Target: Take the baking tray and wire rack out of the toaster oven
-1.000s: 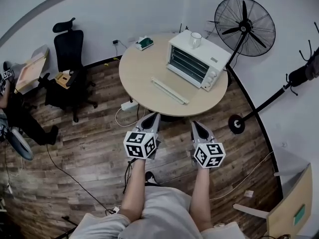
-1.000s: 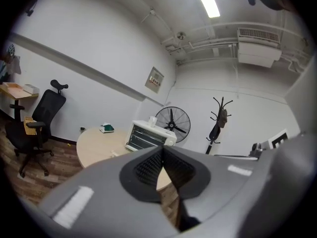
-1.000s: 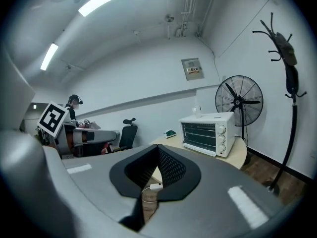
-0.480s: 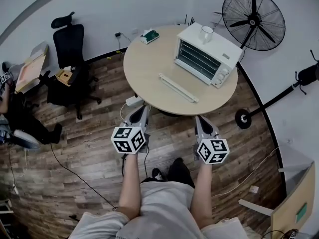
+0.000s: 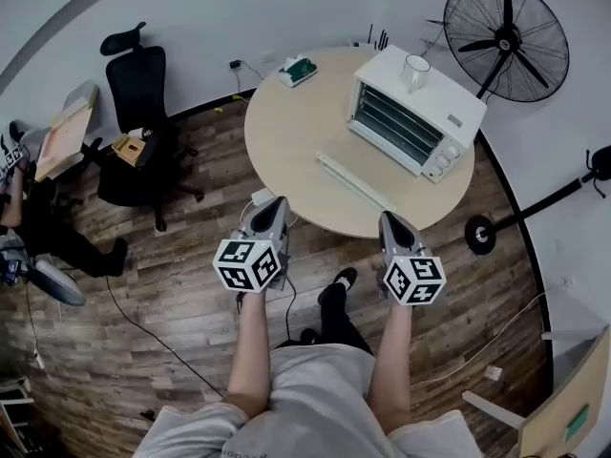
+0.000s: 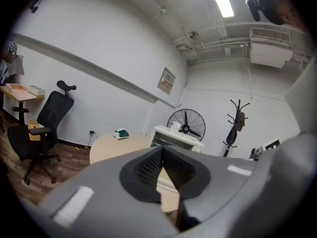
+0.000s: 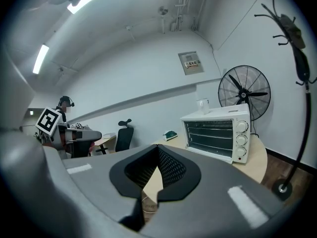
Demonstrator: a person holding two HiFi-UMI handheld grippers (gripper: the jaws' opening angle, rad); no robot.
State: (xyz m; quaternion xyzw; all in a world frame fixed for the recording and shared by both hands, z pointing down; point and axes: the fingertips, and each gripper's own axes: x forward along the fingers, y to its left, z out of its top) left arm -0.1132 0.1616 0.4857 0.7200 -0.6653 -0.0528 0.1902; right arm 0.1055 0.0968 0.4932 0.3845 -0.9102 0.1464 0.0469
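Observation:
The white toaster oven (image 5: 412,114) stands at the far right of the round table (image 5: 286,141), its glass door closed, with wire shelves showing behind the glass; a tray I cannot make out. A white cup (image 5: 416,68) sits on top. My left gripper (image 5: 277,202) and right gripper (image 5: 389,218) hang side by side just short of the table's near edge, both shut and empty. In the left gripper view the oven (image 6: 176,136) is beyond the closed gripper (image 6: 162,150). The right gripper view shows the oven (image 7: 218,132) to the right of the shut gripper (image 7: 158,151).
A long white strip (image 5: 358,181) lies on the table before the oven, a green and white item (image 5: 298,70) at the far edge. A black office chair (image 5: 134,113) stands left, a floor fan (image 5: 506,36) behind the oven, a power strip (image 5: 262,197) and cables below.
Both grippers have come forward toward the table together; their tips now reach its near edge. The table and oven sit nearer in view. The jaws stay shut.

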